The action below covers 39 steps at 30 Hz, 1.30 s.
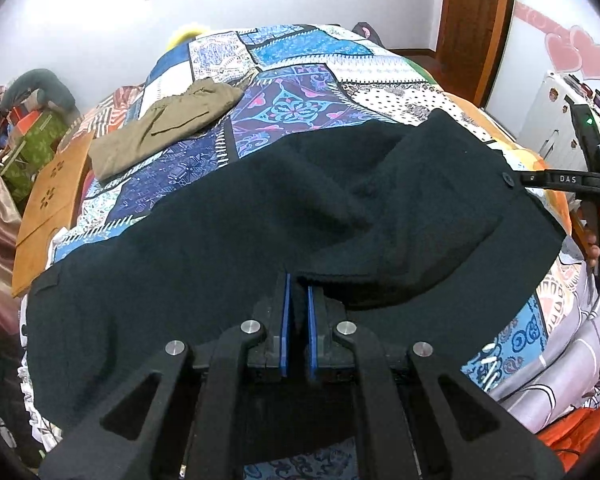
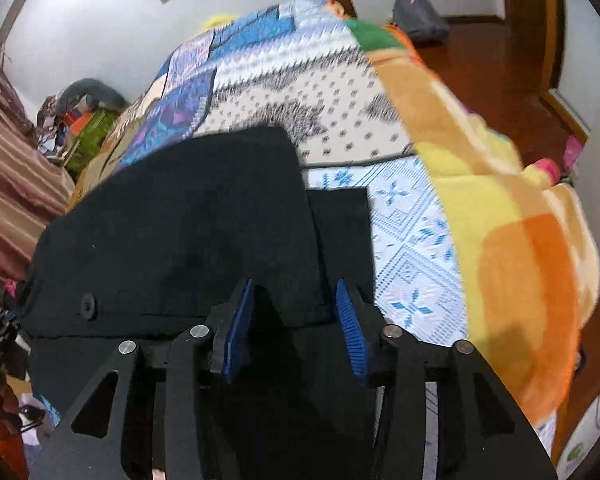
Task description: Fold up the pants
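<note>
The bed (image 1: 300,92), covered by a patchwork quilt, carries black pants (image 1: 260,216) spread across its near edge and what appear to be folded olive trousers (image 1: 168,124) toward its far left side.

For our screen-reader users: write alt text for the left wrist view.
The left gripper pinches the near edge of black pants spread on a patchwork quilt. Folded olive pants lie beyond.
</note>
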Each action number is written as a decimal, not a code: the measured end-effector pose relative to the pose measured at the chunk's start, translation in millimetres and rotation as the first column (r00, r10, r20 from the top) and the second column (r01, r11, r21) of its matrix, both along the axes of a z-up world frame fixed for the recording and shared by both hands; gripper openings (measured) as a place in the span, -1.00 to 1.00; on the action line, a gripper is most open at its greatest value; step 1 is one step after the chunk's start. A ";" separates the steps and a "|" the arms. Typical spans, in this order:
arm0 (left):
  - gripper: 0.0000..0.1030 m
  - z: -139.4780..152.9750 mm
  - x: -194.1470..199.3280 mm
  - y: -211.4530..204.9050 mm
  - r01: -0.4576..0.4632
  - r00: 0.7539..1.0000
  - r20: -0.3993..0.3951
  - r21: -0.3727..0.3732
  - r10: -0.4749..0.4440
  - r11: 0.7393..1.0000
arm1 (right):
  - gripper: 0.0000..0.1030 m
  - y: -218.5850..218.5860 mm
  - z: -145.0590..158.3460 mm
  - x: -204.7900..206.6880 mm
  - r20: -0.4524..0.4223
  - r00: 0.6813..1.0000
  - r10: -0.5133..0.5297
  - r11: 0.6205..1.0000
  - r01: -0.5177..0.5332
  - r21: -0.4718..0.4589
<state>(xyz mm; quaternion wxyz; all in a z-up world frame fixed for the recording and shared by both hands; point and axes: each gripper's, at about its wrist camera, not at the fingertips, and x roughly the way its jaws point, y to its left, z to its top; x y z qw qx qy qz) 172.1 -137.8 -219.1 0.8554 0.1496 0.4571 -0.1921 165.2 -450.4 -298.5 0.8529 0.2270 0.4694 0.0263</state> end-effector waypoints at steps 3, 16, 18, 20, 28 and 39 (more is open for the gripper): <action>-0.89 -1.6 1.5 -1.0 -0.001 1.000 0.000 0.000 0.001 1.000 | -0.65 -2.9 0.4 0.0 0.008 1.000 0.003 1.000 -0.003 0.007; -0.89 29.5 3.8 8.4 -0.014 0.997 0.082 -0.024 0.016 1.000 | -0.86 -1.7 65.6 -27.8 0.171 0.985 0.013 0.999 -0.007 -0.038; -0.89 37.4 1.0 9.2 -0.011 0.994 0.104 -0.025 0.014 1.000 | -0.86 -1.7 78.9 -35.0 0.211 0.977 0.013 0.999 -0.004 -0.042; -0.89 45.7 -4.7 10.0 -0.003 0.991 0.131 -0.024 0.006 1.000 | -0.86 -2.0 94.1 -47.1 0.244 0.970 0.012 0.999 0.000 -0.050; -0.89 50.6 -29.2 9.4 0.044 0.989 0.139 -0.015 -0.041 0.999 | -0.86 -3.8 105.7 -80.3 0.248 0.969 -0.008 0.996 0.030 -0.087; -0.86 24.9 -49.1 2.2 0.068 0.997 0.043 -0.021 -0.067 0.997 | -0.85 -7.4 40.8 -96.3 0.089 0.995 -0.049 0.996 0.055 -0.072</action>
